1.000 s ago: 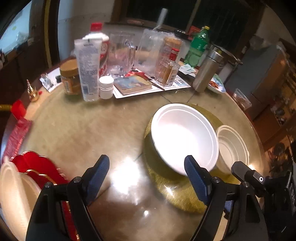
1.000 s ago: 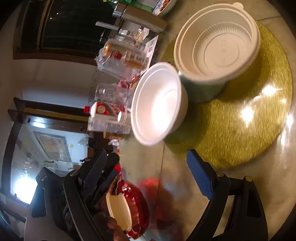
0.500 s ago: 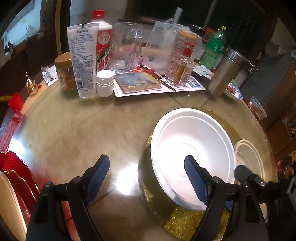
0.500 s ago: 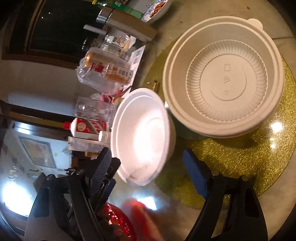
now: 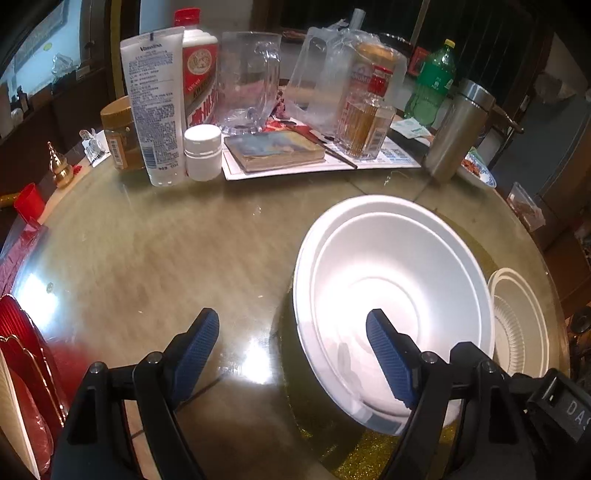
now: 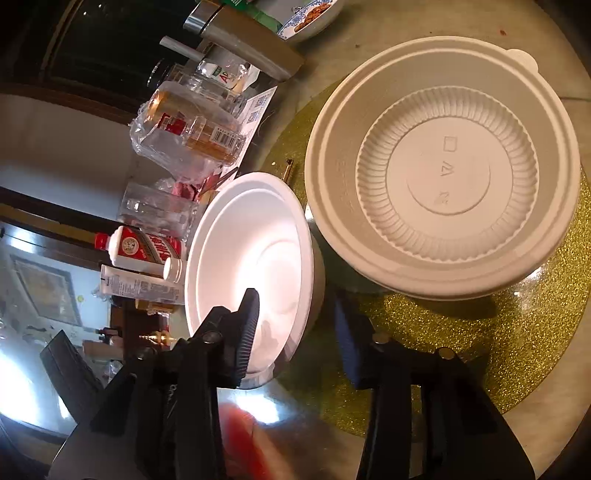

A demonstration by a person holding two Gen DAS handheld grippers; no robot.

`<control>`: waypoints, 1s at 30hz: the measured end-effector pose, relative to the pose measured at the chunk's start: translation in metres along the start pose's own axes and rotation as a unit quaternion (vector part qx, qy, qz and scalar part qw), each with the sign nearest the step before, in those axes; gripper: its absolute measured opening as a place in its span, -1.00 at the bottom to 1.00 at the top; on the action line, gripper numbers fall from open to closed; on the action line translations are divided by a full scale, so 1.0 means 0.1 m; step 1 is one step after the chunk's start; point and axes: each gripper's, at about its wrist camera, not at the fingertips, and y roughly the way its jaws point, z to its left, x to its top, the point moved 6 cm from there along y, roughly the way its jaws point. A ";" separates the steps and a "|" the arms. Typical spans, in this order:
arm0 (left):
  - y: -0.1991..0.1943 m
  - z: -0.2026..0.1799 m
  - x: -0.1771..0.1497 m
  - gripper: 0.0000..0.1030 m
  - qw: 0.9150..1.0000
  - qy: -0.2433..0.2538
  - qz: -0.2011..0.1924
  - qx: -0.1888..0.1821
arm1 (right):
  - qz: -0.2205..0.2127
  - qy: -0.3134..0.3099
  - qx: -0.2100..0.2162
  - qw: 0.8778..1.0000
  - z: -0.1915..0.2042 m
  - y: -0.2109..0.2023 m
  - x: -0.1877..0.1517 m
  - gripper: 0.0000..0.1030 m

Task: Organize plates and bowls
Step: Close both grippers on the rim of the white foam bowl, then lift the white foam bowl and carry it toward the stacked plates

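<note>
A white foam bowl (image 5: 391,280) (image 6: 255,251) stands on a gold glitter mat (image 5: 325,424) (image 6: 535,350). Beside it on the mat sits a white plastic container with a ribbed lid (image 6: 443,166) (image 5: 517,321). My right gripper (image 6: 295,306) is closing with the bowl's near rim between its jaws. One finger (image 6: 247,328) is inside the bowl. The other finger (image 6: 347,343) is outside, with a narrow gap to the wall. My left gripper (image 5: 291,332) is open, holding nothing, with one finger (image 5: 388,354) over the bowl and the other over the table.
Red gold-rimmed plates (image 5: 22,354) and a cream plate show at the left edge. At the back of the round table (image 5: 147,258) stand a lotion tube (image 5: 155,103), a glass mug (image 5: 251,77), a book (image 5: 273,149), bottles, a steel flask (image 5: 458,129) and a food dish (image 6: 310,14).
Both grippers have come closer to the white bowl. The right jaws have narrowed from wide apart to straddling its near rim. The left jaws stay wide.
</note>
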 end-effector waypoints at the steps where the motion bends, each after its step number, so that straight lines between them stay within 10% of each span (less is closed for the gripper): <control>1: 0.02 0.00 -0.01 0.44 1.000 0.003 0.004 0.002 | 0.001 -0.002 -0.002 1.000 0.00 0.00 0.00 -0.50; 10: 0.10 -0.04 -0.09 -0.61 0.999 0.024 0.019 0.012 | 0.010 -0.015 -0.013 1.000 0.00 0.03 -0.02 -0.76; 30: -0.04 0.02 -0.11 -0.72 0.999 0.031 0.011 -0.001 | 0.005 -0.042 -0.025 0.999 0.13 -0.04 -0.10 -0.84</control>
